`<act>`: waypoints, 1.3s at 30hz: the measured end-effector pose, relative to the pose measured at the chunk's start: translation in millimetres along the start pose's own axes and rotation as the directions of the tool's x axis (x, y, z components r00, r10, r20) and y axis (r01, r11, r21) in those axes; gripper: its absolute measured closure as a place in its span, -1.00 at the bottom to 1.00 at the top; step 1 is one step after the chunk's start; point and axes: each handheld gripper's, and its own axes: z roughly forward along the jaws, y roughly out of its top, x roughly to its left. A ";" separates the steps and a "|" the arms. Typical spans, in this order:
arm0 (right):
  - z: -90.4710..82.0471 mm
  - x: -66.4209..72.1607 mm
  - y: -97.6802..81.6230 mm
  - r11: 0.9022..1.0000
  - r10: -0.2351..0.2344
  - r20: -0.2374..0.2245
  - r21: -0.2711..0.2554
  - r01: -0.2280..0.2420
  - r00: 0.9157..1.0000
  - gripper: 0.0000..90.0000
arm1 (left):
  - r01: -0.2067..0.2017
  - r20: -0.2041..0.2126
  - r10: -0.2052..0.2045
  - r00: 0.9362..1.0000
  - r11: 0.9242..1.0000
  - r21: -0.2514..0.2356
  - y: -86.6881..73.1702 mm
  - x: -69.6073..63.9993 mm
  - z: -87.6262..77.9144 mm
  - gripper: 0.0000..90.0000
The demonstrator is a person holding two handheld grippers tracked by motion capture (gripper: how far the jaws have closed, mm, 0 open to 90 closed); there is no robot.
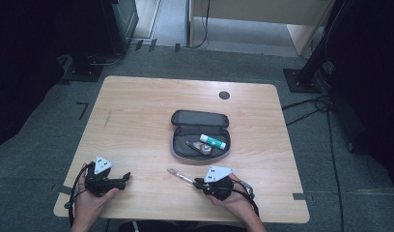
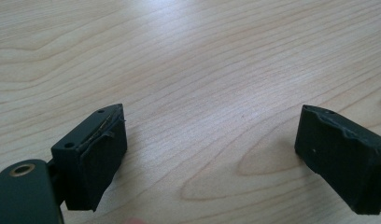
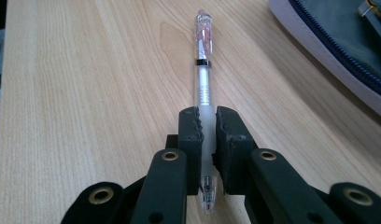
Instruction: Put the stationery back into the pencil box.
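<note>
A clear pen [image 3: 203, 79] is pinched between the pressed-together pads of the right gripper [image 3: 207, 140], its tip pointing toward 12 o'clock above the wooden table [image 3: 86, 93]. At 1 o'clock an open pencil case [image 3: 338, 51] is seen. The left gripper [image 2: 207, 154] is spread wide with nothing between its pads, held low over bare wood.

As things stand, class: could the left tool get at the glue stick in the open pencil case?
Probably yes. The left tool is open and holds nothing, and bare table lies between it and the pencil case. The case is unzipped, so the glue stick lies exposed.
</note>
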 end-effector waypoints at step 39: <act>-23.4 -101.8 48.6 1.000 0.020 0.133 0.008 -0.021 0.991 0.81 | 0.126 -0.073 -0.125 0.989 0.992 -0.001 -9.6 24.7 -9.4 -0.96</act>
